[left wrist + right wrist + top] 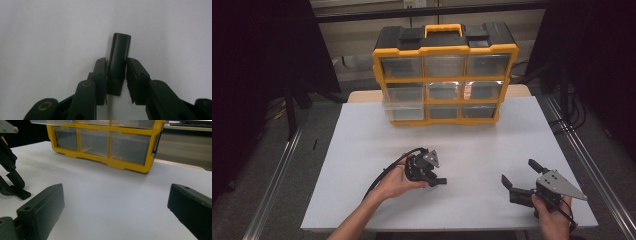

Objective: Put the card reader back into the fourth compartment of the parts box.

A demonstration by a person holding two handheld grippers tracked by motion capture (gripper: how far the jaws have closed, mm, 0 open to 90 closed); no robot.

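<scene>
A small black oblong part (120,47) lies against the white tabletop (362,150), and my left gripper (117,60) is shut on it, with a pad pressed on each side. In the high view the left gripper (435,178) is near the table's middle front, tipped down, with the part (441,182) poking out to the right. My right gripper (518,170) rests at the front right, jaws spread wide with nothing between them. In the right gripper view, the right gripper (117,192) faces the cabinet, and the left gripper's fingers (13,180) stand at the far left over the part (22,194).
A yellow and black drawer cabinet (444,75) with clear drawers and a carry handle stands at the table's far edge. Its middle-left drawer (403,102) is pulled out a little. Bare white surface lies between the cabinet and both grippers. Dark floor and metal rails flank the table.
</scene>
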